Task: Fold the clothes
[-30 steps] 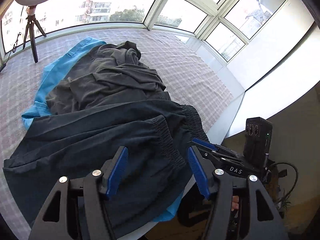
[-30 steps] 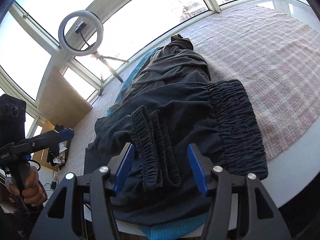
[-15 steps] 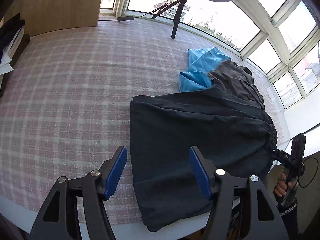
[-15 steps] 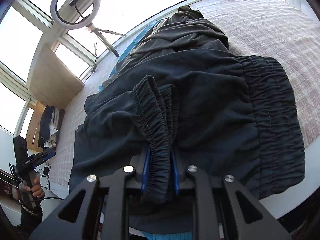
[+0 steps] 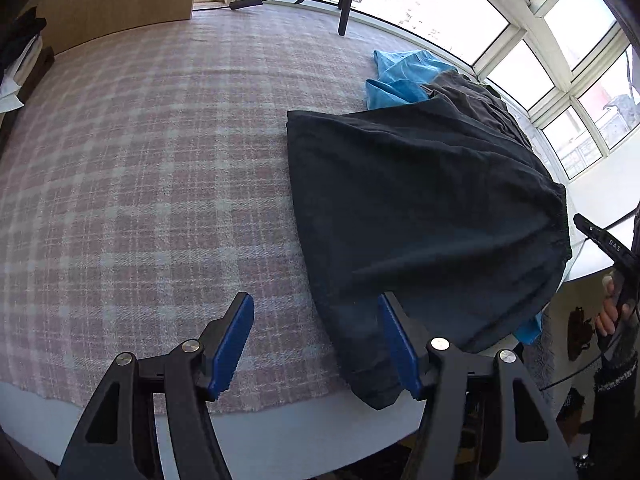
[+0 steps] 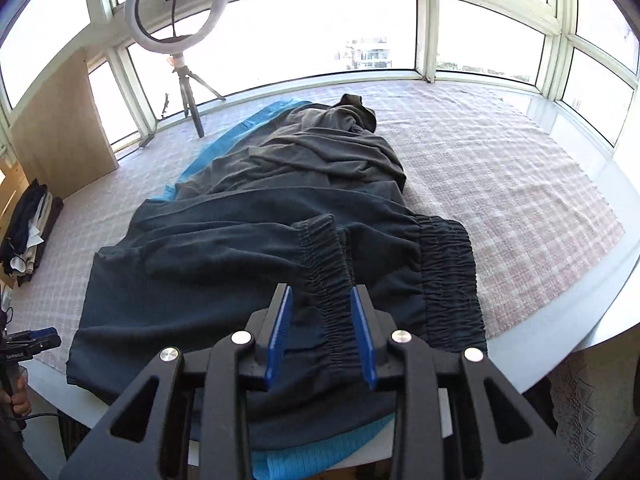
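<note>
Dark navy trousers (image 5: 420, 208) lie spread on the plaid cloth, on top of a grey garment (image 6: 320, 152) and a blue garment (image 5: 404, 76). My left gripper (image 5: 316, 340) is open and empty, low over the table's near edge, with the trousers' leg end (image 5: 360, 360) between its fingers. My right gripper (image 6: 322, 328) is partly open around a gathered elastic cuff (image 6: 328, 276) of the trousers, whose waistband (image 6: 448, 276) lies to the right. The pads are apart from the cuff.
A pink plaid cloth (image 5: 140, 184) covers the white table (image 6: 600, 308). A ring light on a tripod (image 6: 176, 36) stands by the windows. A wooden panel (image 6: 56, 132) and stacked clothes (image 6: 28, 228) are at the left.
My right gripper was shut on the elastic cuff half a second ago and has opened around it. My left gripper swung to the trousers' leg end and moved closer to it.
</note>
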The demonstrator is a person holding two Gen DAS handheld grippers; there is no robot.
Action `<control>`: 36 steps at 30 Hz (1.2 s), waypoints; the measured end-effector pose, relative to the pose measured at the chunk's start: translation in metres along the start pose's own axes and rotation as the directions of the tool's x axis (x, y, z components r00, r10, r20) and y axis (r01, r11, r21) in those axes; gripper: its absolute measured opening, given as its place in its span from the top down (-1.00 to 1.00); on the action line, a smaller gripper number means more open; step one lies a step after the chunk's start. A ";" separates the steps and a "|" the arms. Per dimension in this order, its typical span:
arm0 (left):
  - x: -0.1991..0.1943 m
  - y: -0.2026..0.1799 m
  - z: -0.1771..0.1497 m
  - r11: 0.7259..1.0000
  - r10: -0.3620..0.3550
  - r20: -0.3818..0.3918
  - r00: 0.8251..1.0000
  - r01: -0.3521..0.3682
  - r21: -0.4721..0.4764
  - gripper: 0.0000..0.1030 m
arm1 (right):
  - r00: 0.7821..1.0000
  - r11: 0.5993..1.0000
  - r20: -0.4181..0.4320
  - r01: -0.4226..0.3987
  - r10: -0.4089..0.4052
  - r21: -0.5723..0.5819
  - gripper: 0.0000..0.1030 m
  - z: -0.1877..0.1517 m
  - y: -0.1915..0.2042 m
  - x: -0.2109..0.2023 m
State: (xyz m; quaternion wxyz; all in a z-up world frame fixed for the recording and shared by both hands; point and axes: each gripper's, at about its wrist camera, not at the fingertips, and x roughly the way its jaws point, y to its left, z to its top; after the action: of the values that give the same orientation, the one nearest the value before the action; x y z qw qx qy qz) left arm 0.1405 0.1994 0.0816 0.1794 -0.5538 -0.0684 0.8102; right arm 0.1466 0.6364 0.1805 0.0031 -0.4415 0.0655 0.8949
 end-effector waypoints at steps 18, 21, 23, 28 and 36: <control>0.007 -0.022 -0.048 0.990 -0.123 0.110 0.986 0.113 0.089 0.40 | 0.836 0.721 -0.520 -0.468 0.175 -0.511 0.41 0.078 0.329 0.205; 0.007 -0.015 -0.053 0.990 -0.136 0.135 0.981 0.130 0.053 0.43 | 0.847 0.677 -0.523 -0.442 0.097 -0.589 0.41 0.068 0.348 0.221; 0.007 -0.013 -0.055 0.991 -0.135 0.142 0.981 0.131 0.038 0.54 | 0.835 0.662 -0.545 -0.451 0.076 -0.599 0.41 0.062 0.355 0.230; 0.003 -0.011 -0.059 0.990 -0.140 0.165 0.976 0.140 0.010 0.83 | 0.842 0.612 -0.536 -0.460 0.068 -0.644 0.92 0.049 0.359 0.227; -0.002 -0.025 -0.088 0.991 -0.137 0.109 0.985 0.137 0.010 0.90 | 0.883 0.654 -0.467 -0.383 0.052 -0.652 0.98 0.053 0.348 0.235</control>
State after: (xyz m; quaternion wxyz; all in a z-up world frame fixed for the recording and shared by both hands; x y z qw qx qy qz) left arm 0.2279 0.2141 0.0583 0.2315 -0.5024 -0.1150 0.8251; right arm -0.0607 0.2851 0.0668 -0.2964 -0.5704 -0.2425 0.7266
